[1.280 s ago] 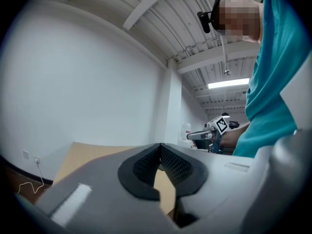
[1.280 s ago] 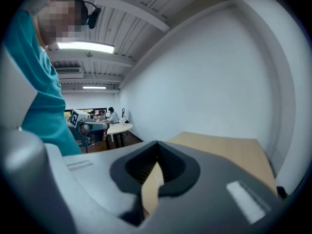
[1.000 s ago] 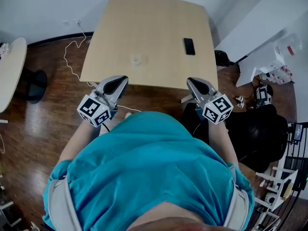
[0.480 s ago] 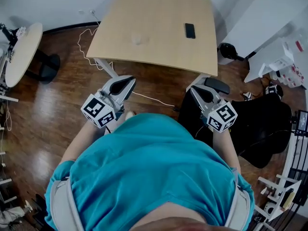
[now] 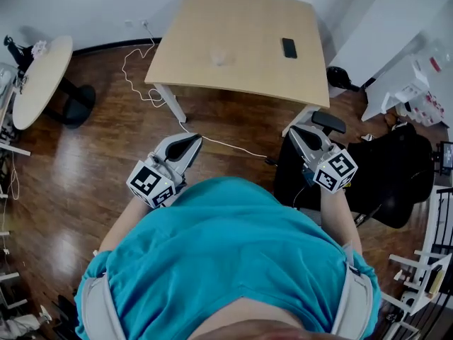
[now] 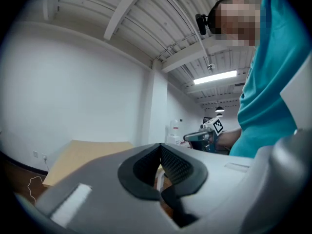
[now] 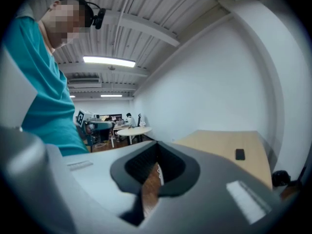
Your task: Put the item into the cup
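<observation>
Grey plastic left claw [image 5: 192, 142] and right claw [image 5: 297, 133] are both pinched together, empty.

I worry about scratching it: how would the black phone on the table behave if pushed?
The phone lies flat on the smooth table, so it would probably slide rather than tip or roll. It looks like a thin, rigid slab, so pinching its edges to lift it is likely awkward.

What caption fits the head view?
Person stands apart from a table bearing a phone, left gripper and right gripper shut.
</observation>
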`<control>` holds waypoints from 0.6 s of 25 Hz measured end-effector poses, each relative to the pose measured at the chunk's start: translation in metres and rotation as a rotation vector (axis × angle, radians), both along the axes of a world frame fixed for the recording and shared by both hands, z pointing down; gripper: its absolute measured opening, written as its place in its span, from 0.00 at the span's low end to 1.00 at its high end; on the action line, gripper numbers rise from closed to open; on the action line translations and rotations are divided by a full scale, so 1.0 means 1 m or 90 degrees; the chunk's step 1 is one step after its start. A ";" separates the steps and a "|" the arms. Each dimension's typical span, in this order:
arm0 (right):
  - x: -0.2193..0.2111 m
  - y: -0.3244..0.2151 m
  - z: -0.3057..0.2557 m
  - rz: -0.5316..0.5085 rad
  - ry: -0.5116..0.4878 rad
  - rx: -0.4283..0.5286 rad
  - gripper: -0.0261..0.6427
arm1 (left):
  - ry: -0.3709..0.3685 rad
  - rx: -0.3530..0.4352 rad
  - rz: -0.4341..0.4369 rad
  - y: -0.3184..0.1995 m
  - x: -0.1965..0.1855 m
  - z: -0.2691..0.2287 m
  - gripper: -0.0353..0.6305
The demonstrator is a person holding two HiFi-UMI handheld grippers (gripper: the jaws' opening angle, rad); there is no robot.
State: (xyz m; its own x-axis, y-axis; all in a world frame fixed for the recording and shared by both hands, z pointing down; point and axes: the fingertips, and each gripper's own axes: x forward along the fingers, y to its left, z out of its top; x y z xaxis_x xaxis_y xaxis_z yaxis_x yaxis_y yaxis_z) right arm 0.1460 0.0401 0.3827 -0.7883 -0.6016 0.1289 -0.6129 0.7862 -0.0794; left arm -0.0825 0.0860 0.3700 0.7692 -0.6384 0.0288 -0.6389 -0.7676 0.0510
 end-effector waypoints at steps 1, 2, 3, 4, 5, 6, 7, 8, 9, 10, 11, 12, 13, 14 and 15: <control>-0.007 0.004 -0.002 0.009 -0.001 -0.001 0.04 | -0.003 0.002 0.003 0.010 -0.011 0.001 0.06; -0.014 0.008 -0.004 0.018 0.000 -0.002 0.04 | -0.003 0.004 0.006 0.019 -0.022 0.001 0.06; -0.020 0.012 -0.005 0.028 0.000 -0.003 0.04 | 0.000 0.003 0.009 0.029 -0.033 -0.001 0.06; -0.026 0.015 -0.005 0.040 -0.001 -0.005 0.04 | 0.006 0.000 0.010 0.037 -0.042 -0.003 0.06; -0.031 0.019 -0.006 0.053 -0.004 -0.006 0.04 | 0.011 -0.003 0.012 0.044 -0.051 -0.004 0.06; -0.036 0.022 -0.008 0.066 -0.009 -0.006 0.04 | 0.011 -0.006 0.013 0.050 -0.061 -0.002 0.06; -0.041 0.026 -0.010 0.076 -0.015 -0.004 0.04 | 0.008 -0.007 0.014 0.053 -0.071 0.002 0.06; -0.046 0.031 -0.012 0.083 -0.020 -0.002 0.04 | 0.004 -0.006 0.014 0.056 -0.079 0.006 0.06; -0.051 0.037 -0.014 0.085 -0.022 0.002 0.04 | 0.003 -0.006 0.012 0.058 -0.085 0.009 0.06; -0.055 0.044 -0.014 0.084 -0.019 0.006 0.04 | 0.004 -0.006 0.011 0.060 -0.087 0.009 0.06; -0.056 0.051 -0.014 0.081 -0.014 0.011 0.04 | 0.006 -0.003 0.011 0.063 -0.085 0.008 0.06; -0.055 0.057 -0.013 0.078 -0.010 0.015 0.04 | 0.006 0.002 0.012 0.066 -0.080 0.006 0.06; -0.052 0.063 -0.013 0.074 -0.011 0.018 0.04 | 0.005 0.009 0.012 0.069 -0.073 0.004 0.06; -0.048 0.068 -0.014 0.070 -0.017 0.018 0.04 | 0.003 0.017 0.011 0.071 -0.066 0.002 0.06; -0.043 0.073 -0.013 0.066 -0.029 0.015 0.04 | 0.004 0.024 0.008 0.073 -0.059 0.001 0.06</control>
State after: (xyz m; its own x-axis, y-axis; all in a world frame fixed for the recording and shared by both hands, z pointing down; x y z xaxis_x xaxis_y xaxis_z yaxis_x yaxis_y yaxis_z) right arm 0.1030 0.1127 0.3695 -0.7259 -0.6832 0.0793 -0.6877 0.7203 -0.0905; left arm -0.1413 0.1587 0.3709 0.7770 -0.6296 0.0002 -0.6294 -0.7767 0.0250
